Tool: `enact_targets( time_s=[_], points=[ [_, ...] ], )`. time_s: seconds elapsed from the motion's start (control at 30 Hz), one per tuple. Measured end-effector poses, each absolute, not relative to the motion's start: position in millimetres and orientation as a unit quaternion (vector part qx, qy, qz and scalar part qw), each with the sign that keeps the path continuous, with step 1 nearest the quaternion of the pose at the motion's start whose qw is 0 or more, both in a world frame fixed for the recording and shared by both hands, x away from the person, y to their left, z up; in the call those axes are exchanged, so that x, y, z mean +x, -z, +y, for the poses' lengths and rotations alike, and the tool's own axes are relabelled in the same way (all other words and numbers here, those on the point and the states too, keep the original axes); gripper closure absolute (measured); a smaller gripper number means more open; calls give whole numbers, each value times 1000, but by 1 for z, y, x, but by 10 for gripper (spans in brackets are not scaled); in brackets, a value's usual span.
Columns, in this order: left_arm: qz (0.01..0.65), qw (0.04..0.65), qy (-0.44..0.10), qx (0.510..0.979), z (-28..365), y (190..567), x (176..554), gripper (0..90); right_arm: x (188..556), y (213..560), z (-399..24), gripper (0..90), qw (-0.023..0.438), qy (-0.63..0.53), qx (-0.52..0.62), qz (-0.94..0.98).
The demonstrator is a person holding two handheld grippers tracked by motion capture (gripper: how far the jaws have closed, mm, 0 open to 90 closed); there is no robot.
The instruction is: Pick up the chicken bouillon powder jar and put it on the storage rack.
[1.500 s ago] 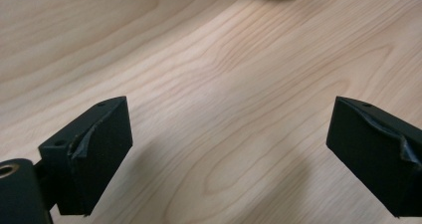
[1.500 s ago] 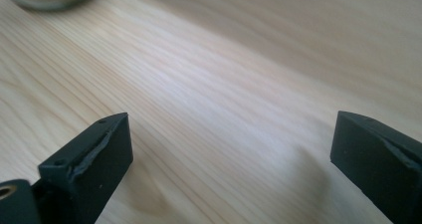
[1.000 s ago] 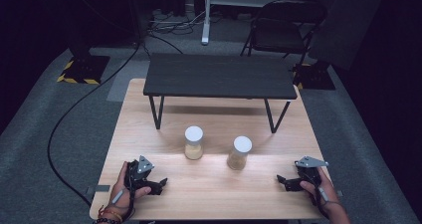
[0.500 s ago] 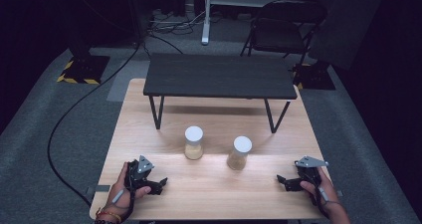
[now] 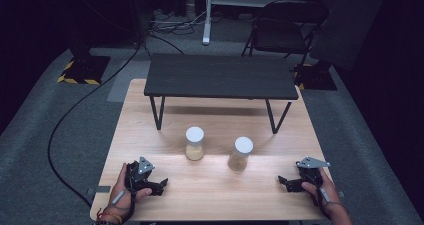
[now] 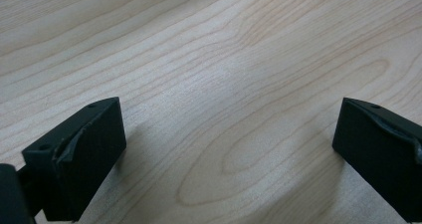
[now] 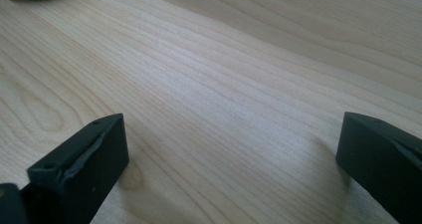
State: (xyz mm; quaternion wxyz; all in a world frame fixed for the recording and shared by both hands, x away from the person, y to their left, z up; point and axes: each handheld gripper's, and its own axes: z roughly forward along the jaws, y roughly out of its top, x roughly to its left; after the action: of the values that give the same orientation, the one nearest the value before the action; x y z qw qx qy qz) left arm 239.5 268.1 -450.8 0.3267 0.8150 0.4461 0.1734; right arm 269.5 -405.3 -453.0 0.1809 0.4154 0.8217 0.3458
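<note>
Both tongs, left gripper (image 5: 159, 184) and right gripper (image 5: 284, 181), I'm resting released on the table (image 5: 215, 195), nearest two white-lidded jars (image 5: 194, 143) standing apart.

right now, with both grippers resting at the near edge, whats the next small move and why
Probably slide the left gripper forward toward the left jar. Both grippers sit low on the wooden table with jaws wide apart and nothing between them, and the right gripper is just as idle near the right jar. Both jars stand upright and untouched, so either reach could come first.
</note>
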Motion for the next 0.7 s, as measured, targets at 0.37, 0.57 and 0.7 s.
enact_targets(
  time_s=[0.37,0.57,0.7],
  points=[
    [442,326,-181,816,263,446,236,20,269,453,-405,0,181,-346,415,822],
    [438,333,-192,813,261,442,231,20,269,453,-405,0,181,-346,415,822],
    [436,338,-199,810,260,440,228,20,269,453,-405,0,181,-346,415,822]
  ],
)
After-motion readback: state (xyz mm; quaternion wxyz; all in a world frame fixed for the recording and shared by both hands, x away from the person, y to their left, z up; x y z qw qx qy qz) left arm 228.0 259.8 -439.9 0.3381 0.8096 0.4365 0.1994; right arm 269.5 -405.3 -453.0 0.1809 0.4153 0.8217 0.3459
